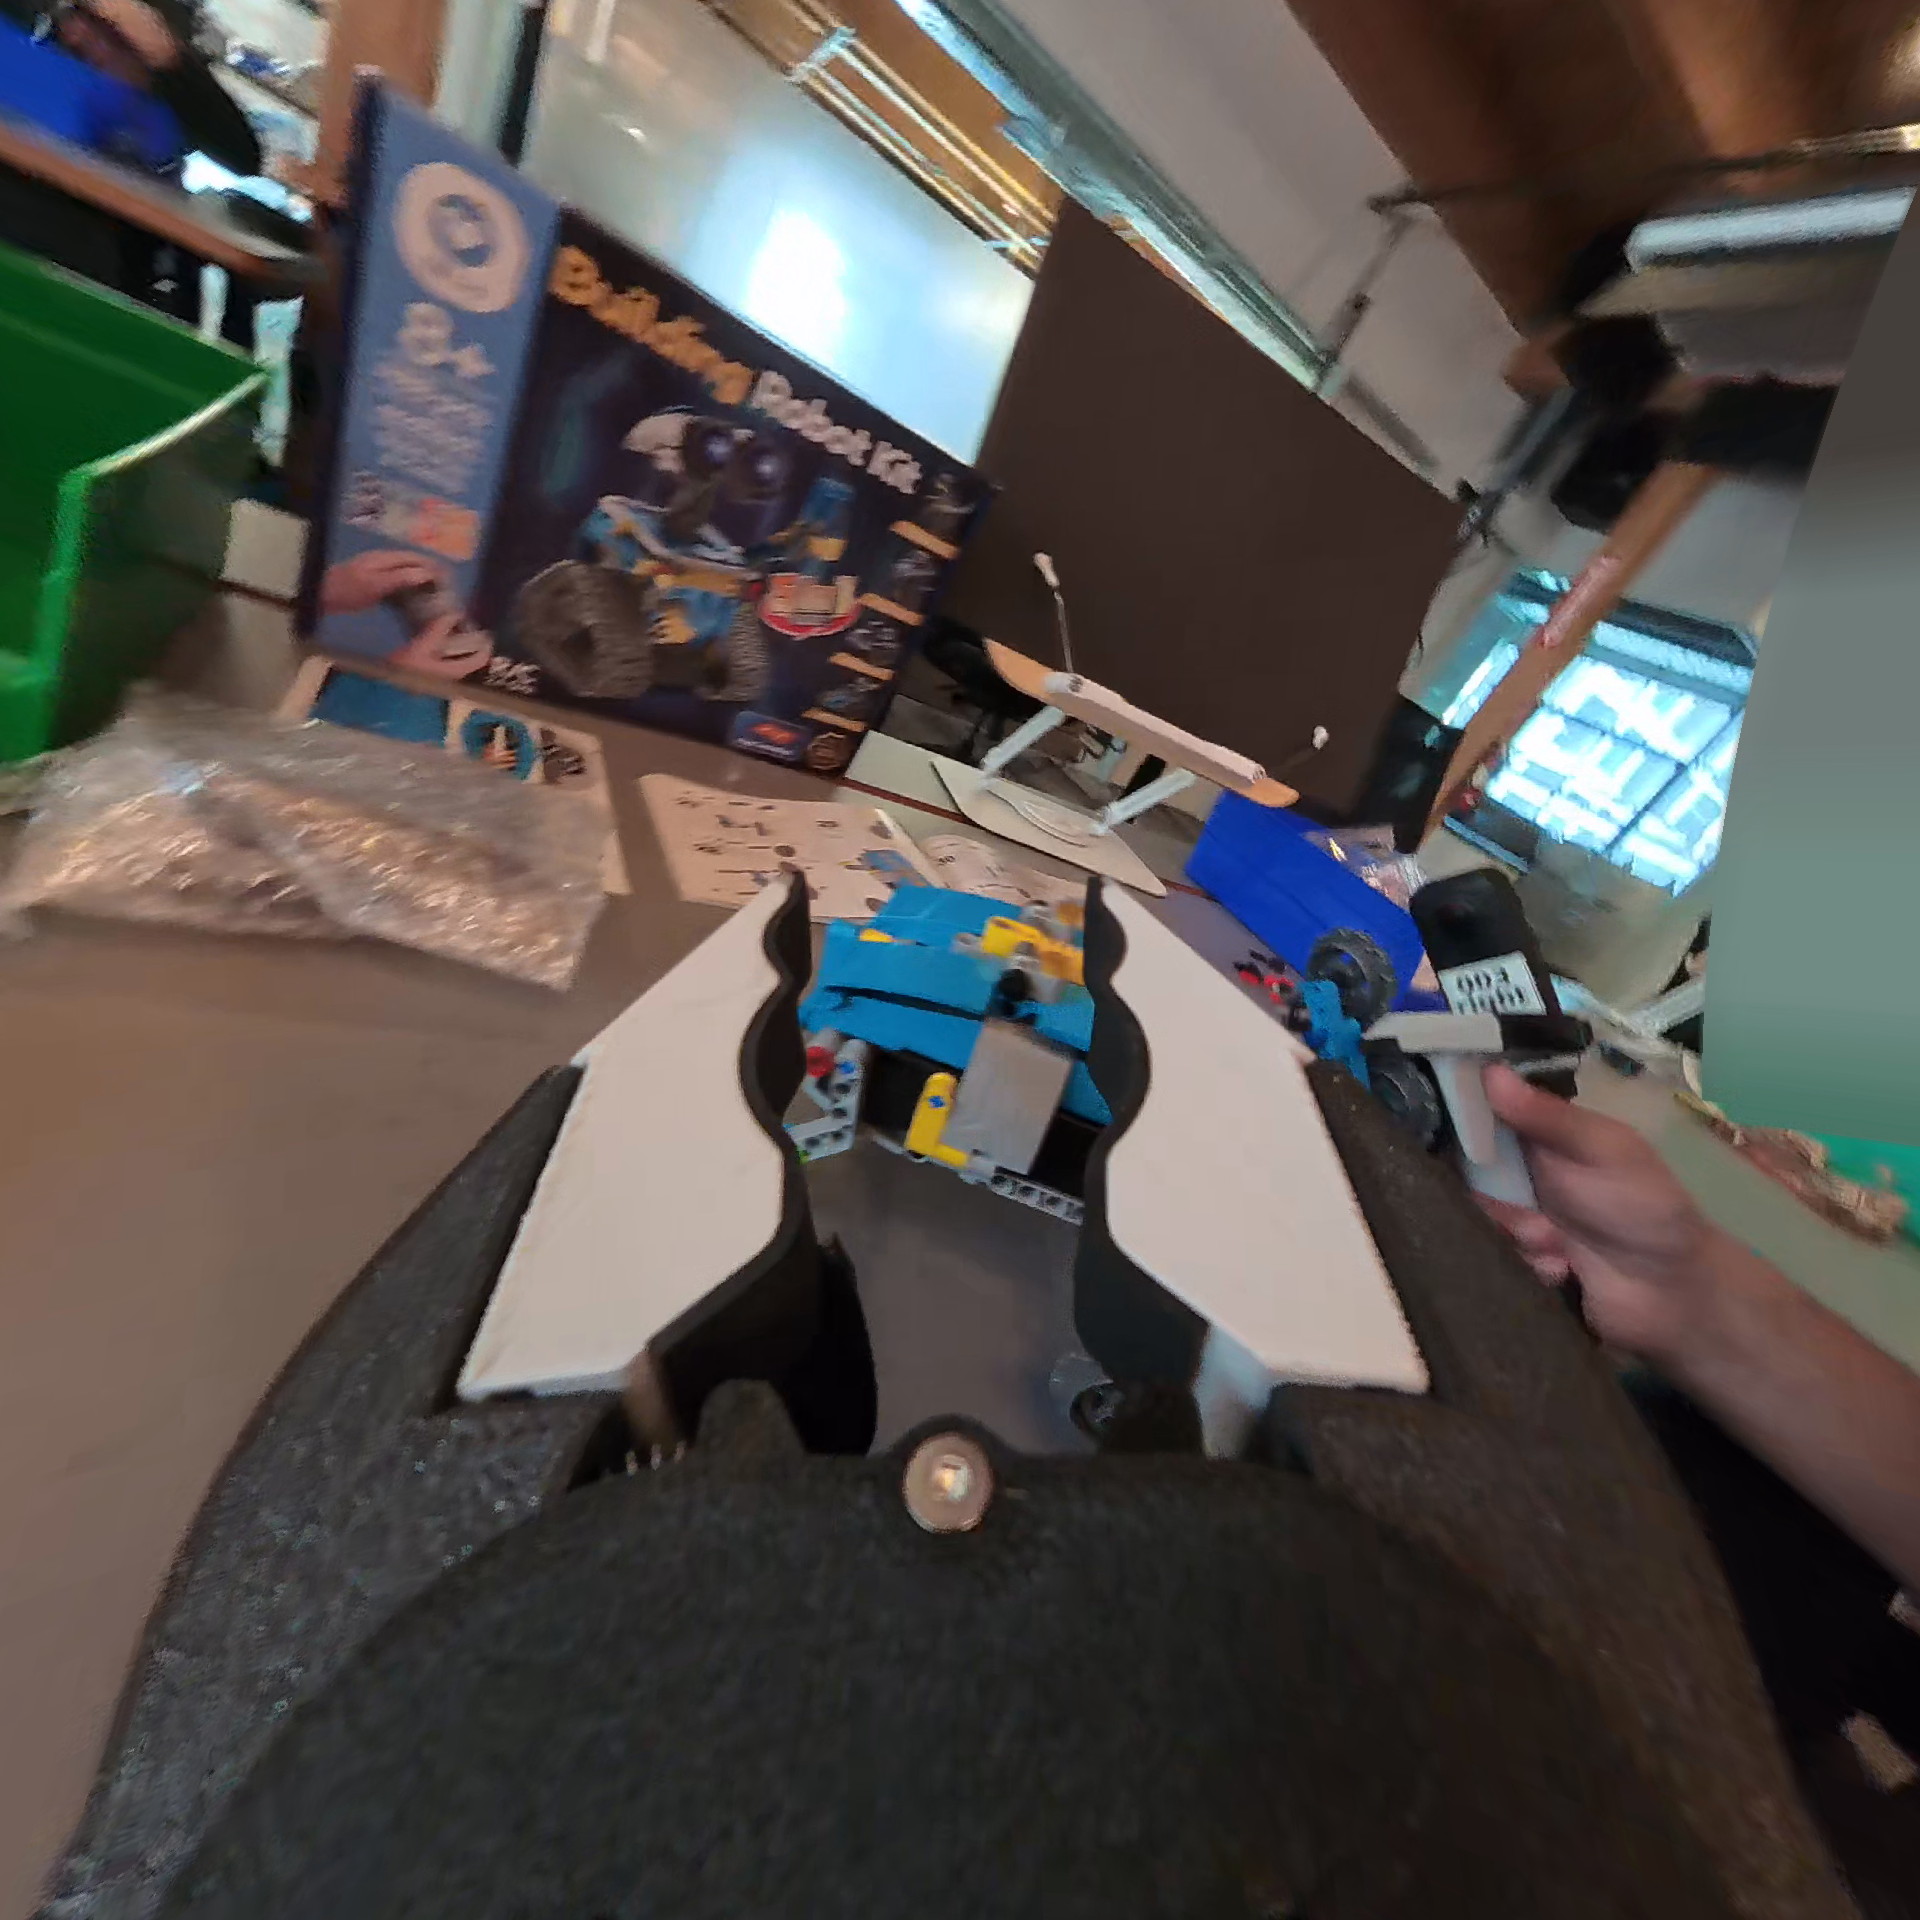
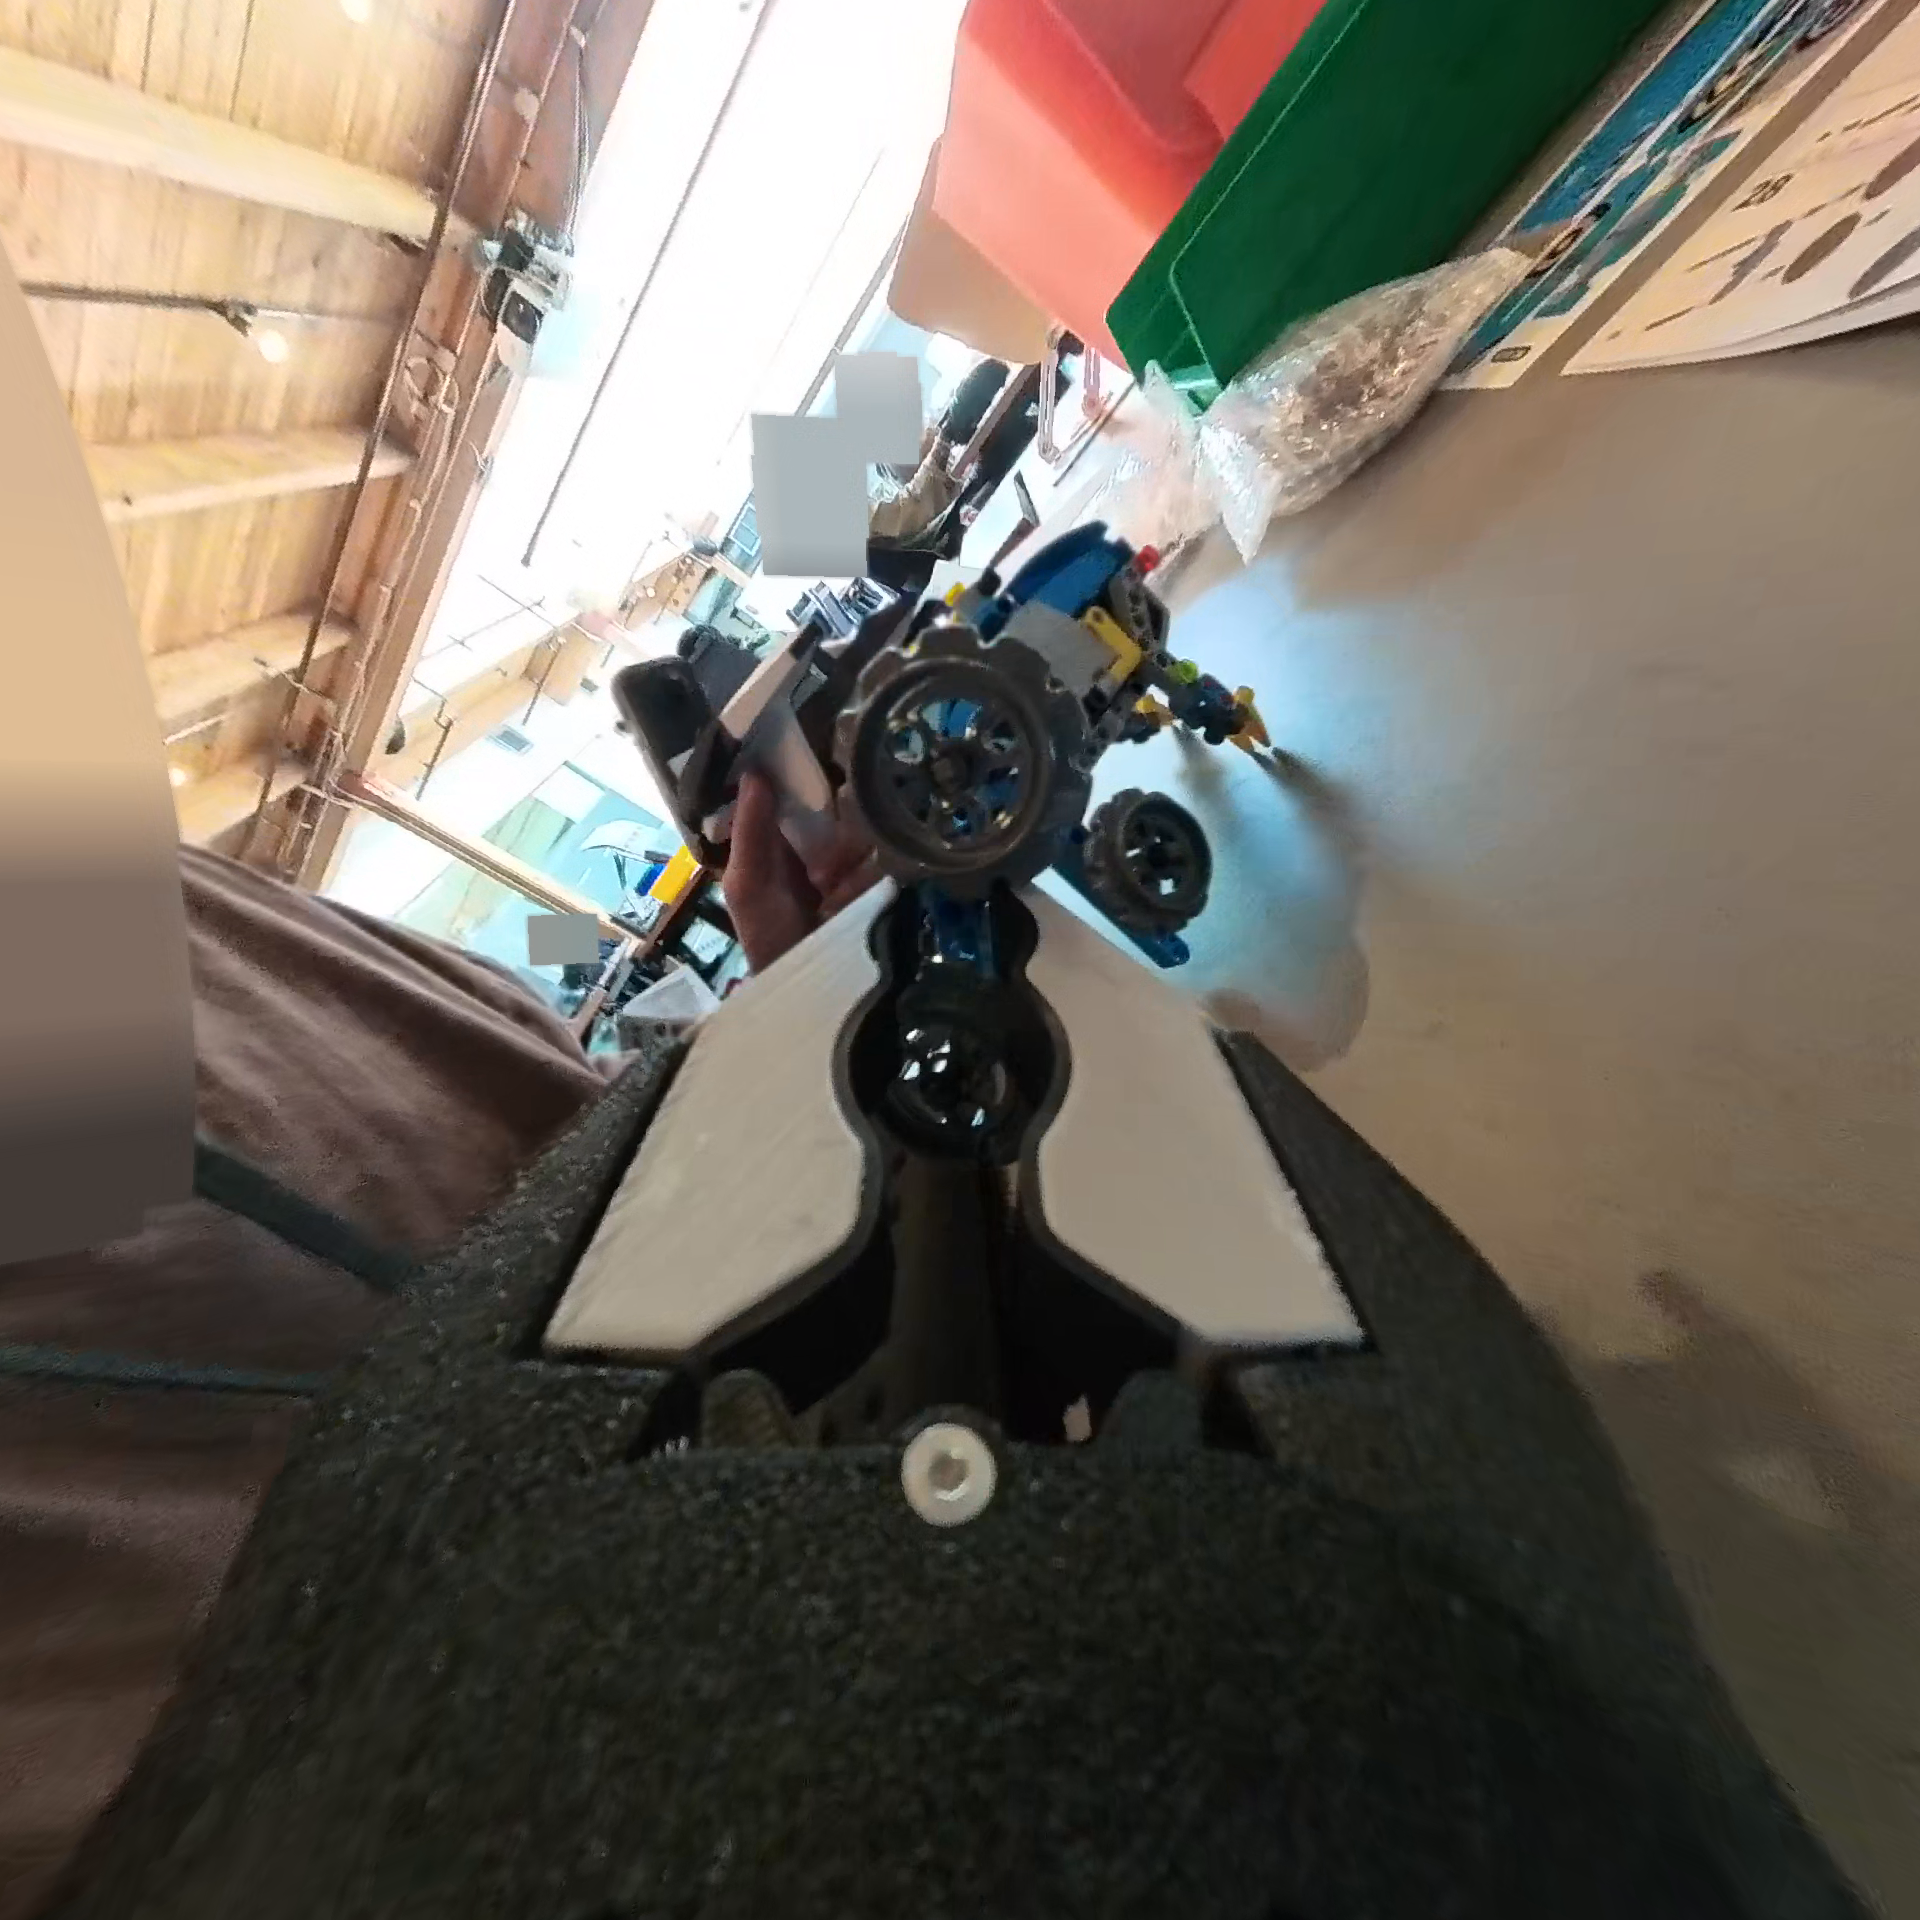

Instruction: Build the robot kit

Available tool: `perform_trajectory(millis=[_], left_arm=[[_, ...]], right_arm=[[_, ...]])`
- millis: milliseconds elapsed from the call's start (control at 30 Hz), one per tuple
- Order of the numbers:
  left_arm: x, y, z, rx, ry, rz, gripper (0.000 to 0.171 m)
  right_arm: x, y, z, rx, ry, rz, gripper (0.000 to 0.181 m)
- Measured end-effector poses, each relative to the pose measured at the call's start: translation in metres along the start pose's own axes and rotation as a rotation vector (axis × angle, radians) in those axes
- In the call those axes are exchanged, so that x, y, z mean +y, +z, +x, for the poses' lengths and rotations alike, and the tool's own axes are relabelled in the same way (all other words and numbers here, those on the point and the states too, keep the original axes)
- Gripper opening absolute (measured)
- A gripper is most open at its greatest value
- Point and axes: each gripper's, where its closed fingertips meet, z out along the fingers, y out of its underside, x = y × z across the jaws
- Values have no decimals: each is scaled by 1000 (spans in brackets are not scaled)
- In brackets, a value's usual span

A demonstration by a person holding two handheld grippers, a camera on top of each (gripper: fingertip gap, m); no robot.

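Observation:
A blue, yellow and grey brick-built vehicle (image 1: 935, 987) stands on the grey table (image 1: 260, 1143). My left gripper (image 1: 948, 899) is open, its fingers on either side of the vehicle's body; I cannot tell if the pads touch it. My right gripper (image 2: 954, 914) is shut on the vehicle's blue wheel arm (image 2: 956, 935), with a small black wheel (image 2: 948, 1075) sitting in the round hollow between the fingers. A big black wheel (image 2: 956, 764) is just past the fingertips. The right gripper also shows in the left wrist view (image 1: 1455, 1039), held by a hand (image 1: 1600, 1216).
A dark kit box (image 1: 644, 488) stands behind the vehicle, with instruction sheets (image 1: 769, 842) and bubble wrap (image 1: 291, 831) in front of it. A green bin (image 1: 94, 499) is at the left, a blue bin (image 1: 1299, 883) and a white stand (image 1: 1122, 748) at the right. A red bin (image 2: 1081, 135) stands beyond the green one.

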Motion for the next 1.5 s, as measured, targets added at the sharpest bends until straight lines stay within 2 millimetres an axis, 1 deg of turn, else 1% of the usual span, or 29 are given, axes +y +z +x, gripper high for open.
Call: perform_trajectory(millis=[133, 267, 367, 500, 600, 667, 733, 800, 867, 1033, 1167, 1367, 1433, 1500], left_arm=[[12, 8, 18, 58, 56, -66, 53], [18, 12, 23, 83, 50, -98, 54], [20, 14, 21, 80, 38, -112, 54], [19, 15, 16, 62, 19, -113, 53], [16, 15, 7, 11, 30, -97, 53], [13, 13, 3, -23, 55, -79, 53], [13, 12, 1, -48, 87, -72, 53], [14, 13, 0, -70, 112, -78, 53], [17, 15, -3, -92, 118, -99, 53], [21, 19, -8, -124, 113, -135, 53], [21, 19, -9, -137, 119, -130, 53], [18, 18, -3, -99, 114, -113, 53], [18, 18, -1, -84, 105, -110, 53], [17, 17, 1, -64, 93, -105, 53]], right_arm=[[0, -1, 8, 48, -20, -5, 12], [-9, -11, 9, 74, -31, 37, 12], [-16, -21, 15, 148, -56, 57, 12], [-24, -38, 37, 336, -136, 71, 12], [-33, -52, 48, 476, -212, 108, 12], [-42, -62, 49, 547, -277, 140, 13], [-51, -68, 45, 575, -334, 174, 13], [-51, -67, 42, 551, -331, 172, 13], [-47, -63, 39, 482, -262, 174, 12], [-32, -52, 47, 413, -136, 124, 13], [-25, -46, 47, 385, -108, 93, 13], [-23, -42, 42, 369, -119, 83, 13], [-27, -43, 37, 321, -85, 108, 13], [-30, -47, 38, 307, -41, 136, 12]])
